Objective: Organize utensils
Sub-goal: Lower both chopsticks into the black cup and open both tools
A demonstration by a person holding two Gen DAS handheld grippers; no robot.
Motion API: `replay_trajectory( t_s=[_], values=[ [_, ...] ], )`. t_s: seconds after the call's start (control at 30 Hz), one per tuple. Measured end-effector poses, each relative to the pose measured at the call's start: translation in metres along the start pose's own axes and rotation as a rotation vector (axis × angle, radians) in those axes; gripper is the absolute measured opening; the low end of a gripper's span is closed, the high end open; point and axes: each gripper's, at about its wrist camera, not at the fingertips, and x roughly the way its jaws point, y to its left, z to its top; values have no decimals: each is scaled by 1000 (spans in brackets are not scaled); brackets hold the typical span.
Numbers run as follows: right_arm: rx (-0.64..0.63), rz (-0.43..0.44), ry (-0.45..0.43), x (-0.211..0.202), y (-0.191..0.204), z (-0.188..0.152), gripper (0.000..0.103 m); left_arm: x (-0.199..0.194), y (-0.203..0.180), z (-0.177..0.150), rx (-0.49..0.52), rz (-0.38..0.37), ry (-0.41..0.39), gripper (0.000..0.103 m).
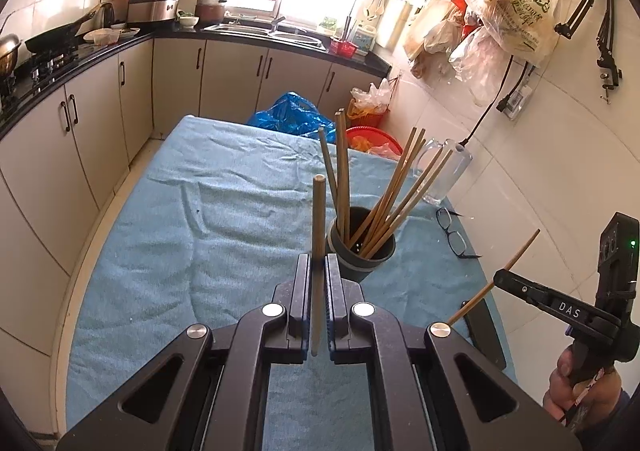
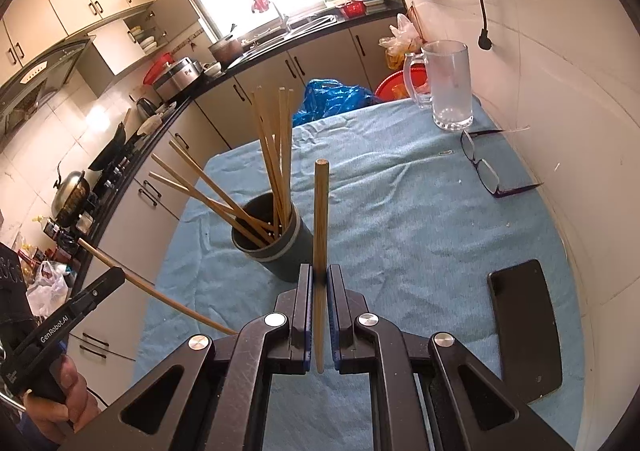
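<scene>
Dark holder (image 1: pixel 362 247) upright on blue cloth (image 1: pixel 200 211), bundle of chopsticks (image 1: pixel 384 191) fanned inside; your left gripper (image 1: pixel 319 263) clamped tight on one chopstick (image 1: pixel 318 219), stick upright just beside holder; your right gripper (image 2: pixel 319 275) pinched on second chopstick (image 2: pixel 321 211), same pose; glass mug (image 2: pixel 448 87), glasses (image 2: pixel 480 163), phone (image 2: pixel 524 327) off right.

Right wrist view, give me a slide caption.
Right gripper clamps one chopstick above the dark holder of chopsticks.
</scene>
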Motion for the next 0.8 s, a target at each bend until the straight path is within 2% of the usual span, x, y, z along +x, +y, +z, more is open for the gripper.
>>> replay_trajectory(
  t_s=[0.33,0.8],
  values=[
    [-7,20,-51,-14,6,24,7,-19,-6,27,15,-17,-63,6],
    [-4,49,-154,-39,19,72,7,-47,-24,85,43,-69,-170,6]
  ],
)
